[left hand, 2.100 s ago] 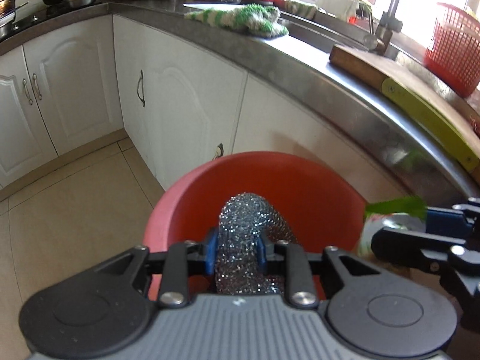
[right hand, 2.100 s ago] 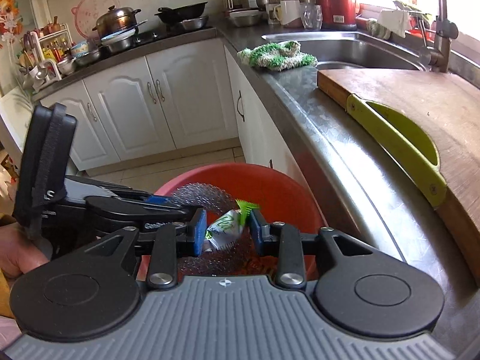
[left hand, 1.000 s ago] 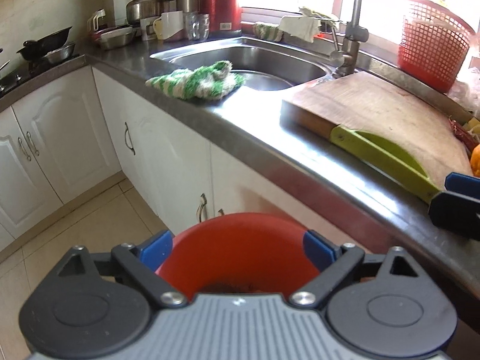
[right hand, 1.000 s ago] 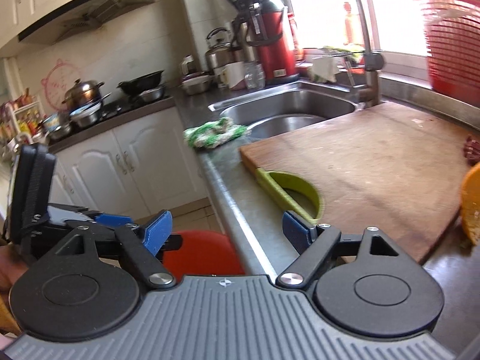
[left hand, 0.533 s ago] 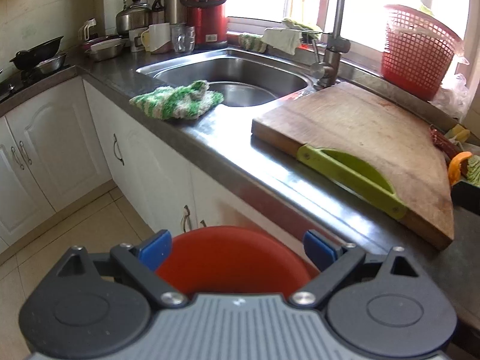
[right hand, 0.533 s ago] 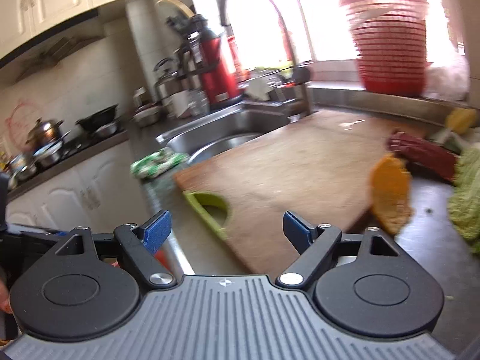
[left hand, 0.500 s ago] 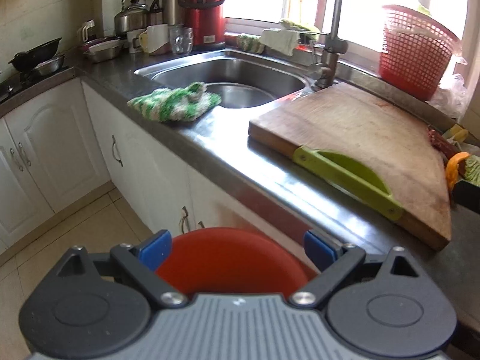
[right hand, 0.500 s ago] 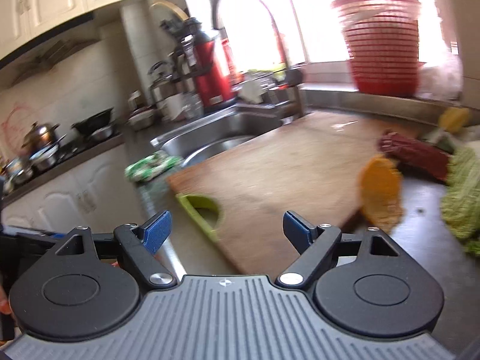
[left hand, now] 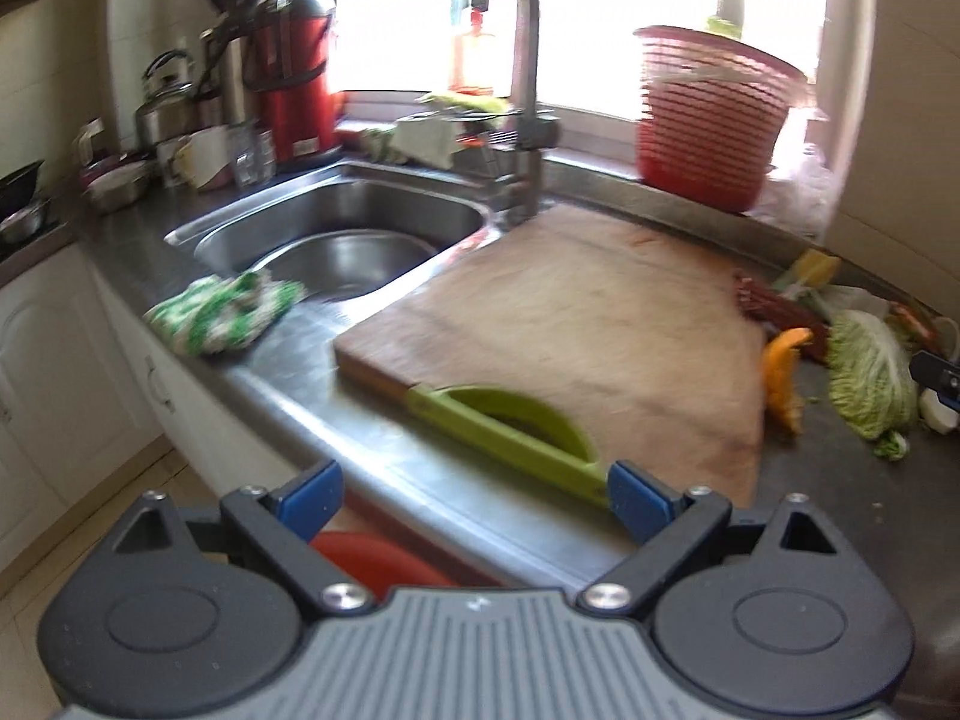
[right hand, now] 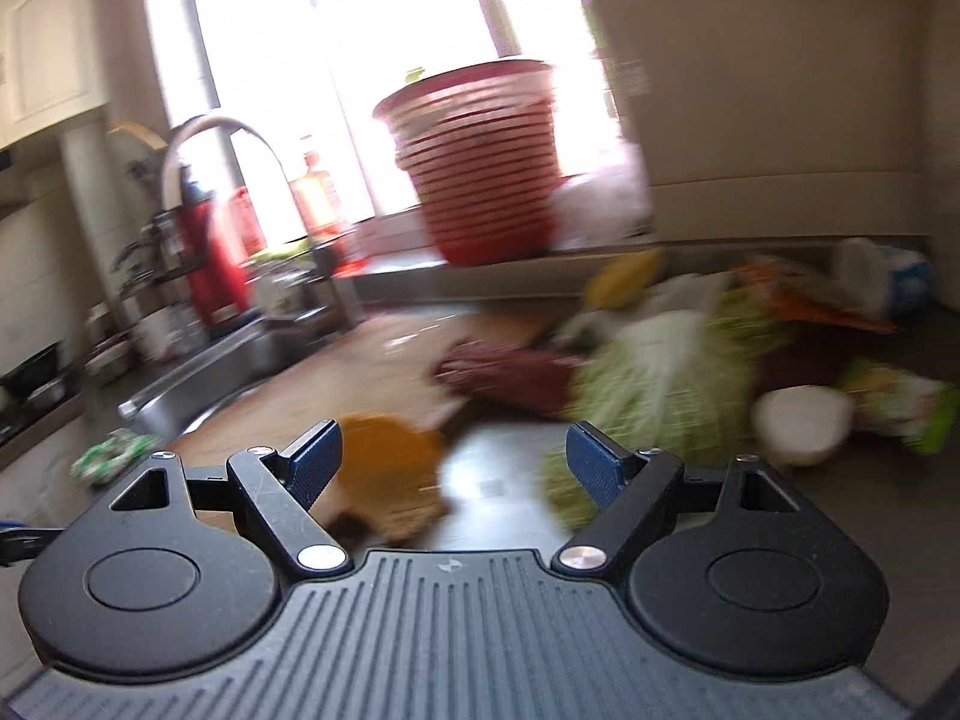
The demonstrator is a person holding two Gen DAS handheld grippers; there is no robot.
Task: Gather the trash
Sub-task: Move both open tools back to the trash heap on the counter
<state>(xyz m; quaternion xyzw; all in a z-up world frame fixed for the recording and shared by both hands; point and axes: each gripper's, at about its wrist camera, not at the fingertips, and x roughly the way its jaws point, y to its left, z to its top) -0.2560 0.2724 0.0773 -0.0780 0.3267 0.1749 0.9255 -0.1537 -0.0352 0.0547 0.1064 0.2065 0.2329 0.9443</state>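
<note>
You are looking at a sink (left hand: 336, 240) sitting far left, with a tap (left hand: 525, 78) rising at its right edge. A red flask (left hand: 294, 66) is standing beyond it. A green cloth (left hand: 222, 315) is lying near the sink's left corner. A red basket (left hand: 708, 120) is standing far right by the window.

- A bright window (left hand: 600, 18) fills the far wall behind the sink (left hand: 336, 234); daylight washes it out.
- A dark grey bench (left hand: 336, 414) runs from near right to far left, curving around the steel sink and its tall tap (left hand: 528, 90).
- White cabinet doors (left hand: 54, 372) stand under the bench on the left, above pale floor tiles (left hand: 84, 516).
- A cream wall (right hand: 780, 90) closes the right corner.
</note>
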